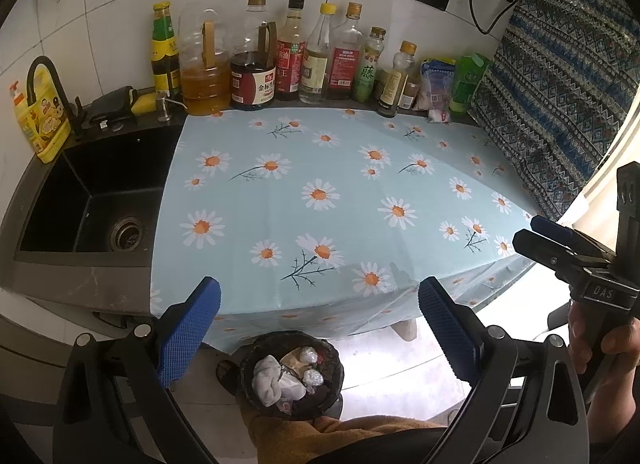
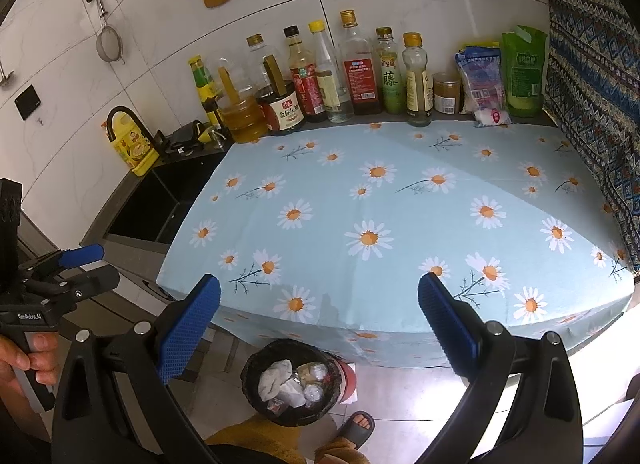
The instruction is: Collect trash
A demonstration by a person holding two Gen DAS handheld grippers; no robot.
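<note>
A small bin (image 1: pixel 292 376) lined with a black bag stands on the floor below the counter's front edge. It holds white tissues, foil balls and wrappers. It also shows in the right wrist view (image 2: pixel 294 382). My left gripper (image 1: pixel 320 328) is open and empty, held above the bin. My right gripper (image 2: pixel 320 324) is open and empty, also above the bin. The right gripper shows at the right of the left wrist view (image 1: pixel 560 240). The left gripper shows at the left of the right wrist view (image 2: pixel 84 264). The daisy-print cloth (image 2: pixel 400 224) covers the counter.
A row of sauce and oil bottles (image 1: pixel 280 64) and packets (image 2: pixel 500 76) lines the back wall. A black sink (image 1: pixel 92 192) with a faucet (image 1: pixel 48 80) is at the left. A patterned cloth (image 1: pixel 560 84) hangs at the right. A sandalled foot (image 2: pixel 356 428) is beside the bin.
</note>
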